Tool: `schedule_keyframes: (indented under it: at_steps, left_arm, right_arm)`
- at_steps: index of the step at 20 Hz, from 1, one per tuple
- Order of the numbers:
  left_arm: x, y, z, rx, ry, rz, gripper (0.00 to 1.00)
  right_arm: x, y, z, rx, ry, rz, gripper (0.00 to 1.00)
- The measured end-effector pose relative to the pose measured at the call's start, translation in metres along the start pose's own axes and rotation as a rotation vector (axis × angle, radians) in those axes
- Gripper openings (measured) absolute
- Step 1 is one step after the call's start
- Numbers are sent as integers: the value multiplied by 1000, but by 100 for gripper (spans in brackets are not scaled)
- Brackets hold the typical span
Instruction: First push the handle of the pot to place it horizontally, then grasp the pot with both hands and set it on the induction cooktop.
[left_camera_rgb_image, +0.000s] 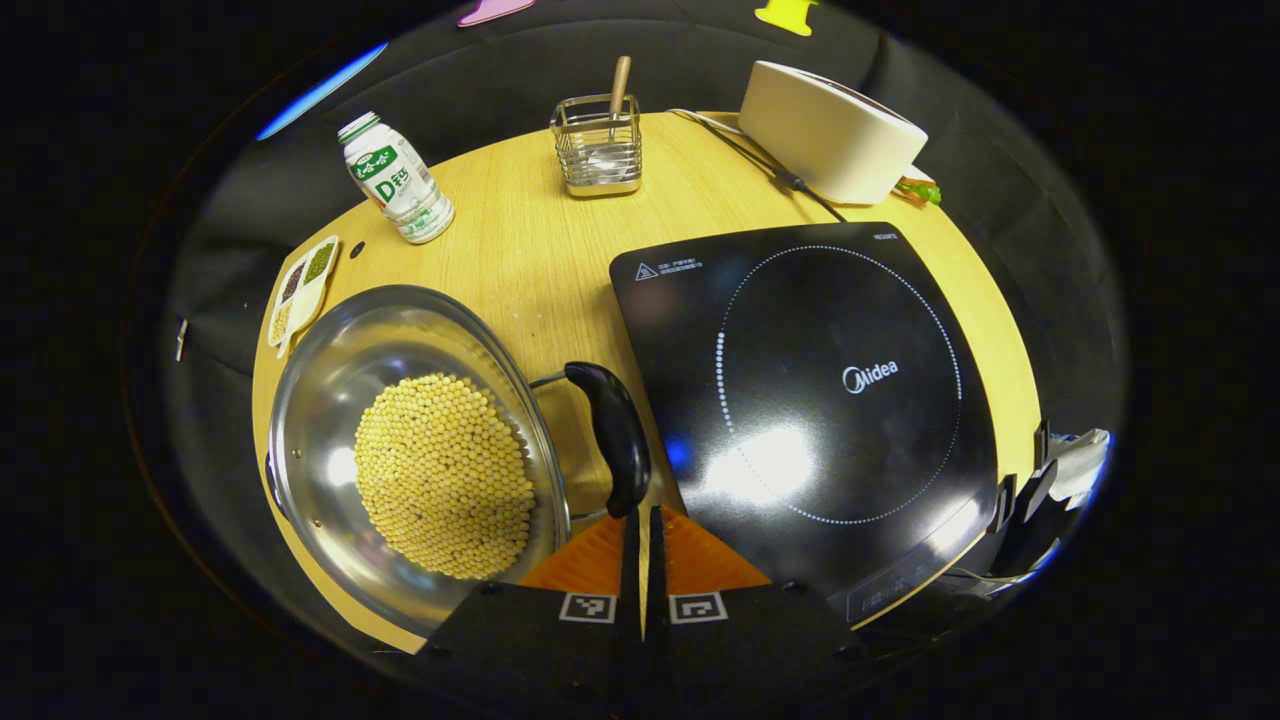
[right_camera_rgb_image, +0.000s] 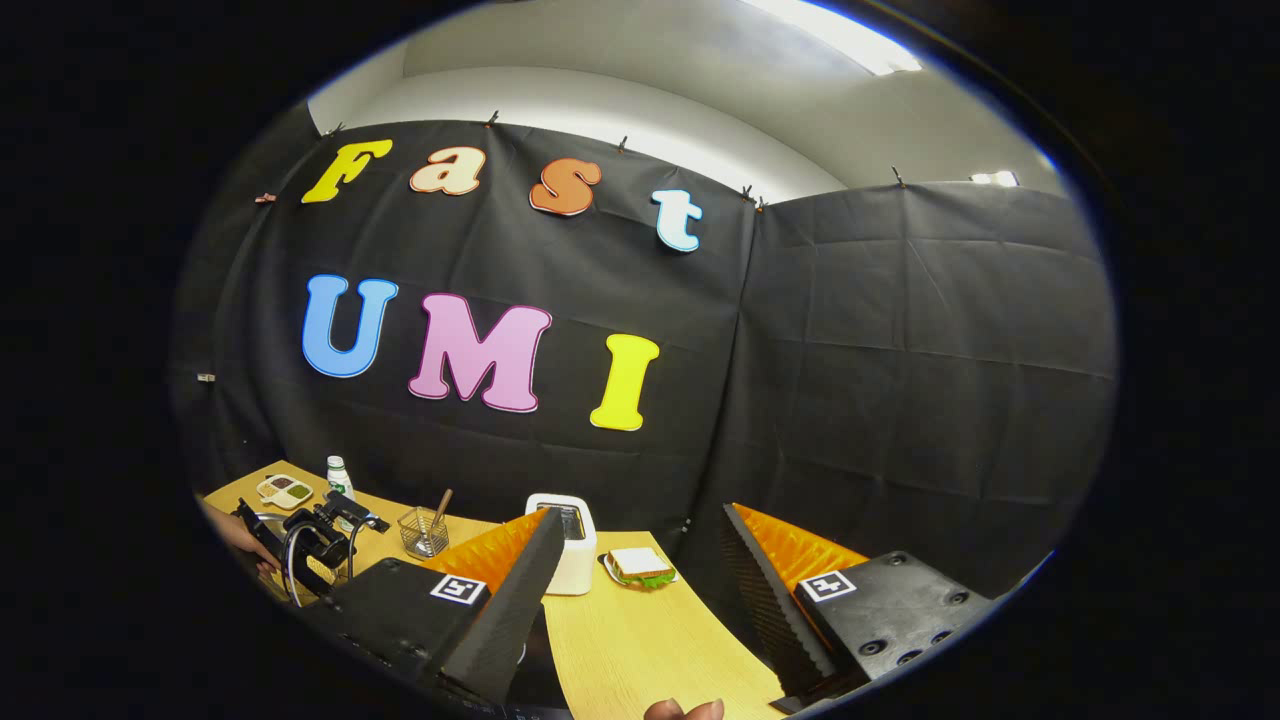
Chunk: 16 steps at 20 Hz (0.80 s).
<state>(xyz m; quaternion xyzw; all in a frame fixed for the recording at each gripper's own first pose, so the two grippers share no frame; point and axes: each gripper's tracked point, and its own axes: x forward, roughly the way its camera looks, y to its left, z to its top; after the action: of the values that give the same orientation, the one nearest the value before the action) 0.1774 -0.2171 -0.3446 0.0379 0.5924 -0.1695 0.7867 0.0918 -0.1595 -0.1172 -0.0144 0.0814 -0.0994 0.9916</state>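
In the left gripper view a steel pot filled with yellow beans sits at the near left of the wooden table. Its black handle lies along the gap between the pot and the black induction cooktop, which is on the right. My left gripper is shut with nothing in it, its tips right at the handle's near end. In the right gripper view my right gripper is raised off the table and open, pointing at the booth wall. The left gripper shows there at far left, held by a hand.
A white toaster with its cable stands behind the cooktop. A wire basket holding a wooden-handled utensil, a white bottle and a small divided dish line the table's back and left. A sandwich on a plate sits beside the toaster.
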Motion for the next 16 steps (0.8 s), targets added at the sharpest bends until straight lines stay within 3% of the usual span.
schedule_keyframes:
  at_steps: [7,13,15,16]
  left_arm:
    - [-49,-10,-14,65,-157,-28,5]
    - [-107,19,-36,94,-346,-5,7]
    - [-125,32,-46,63,-411,-12,17]
    - [-133,43,-48,42,-445,-6,39]
  right_arm:
    - [-4,27,3,47,9,45,98]
    - [-27,77,13,56,4,128,98]
    - [-37,100,15,58,6,169,98]
    - [-42,111,15,53,7,187,98]
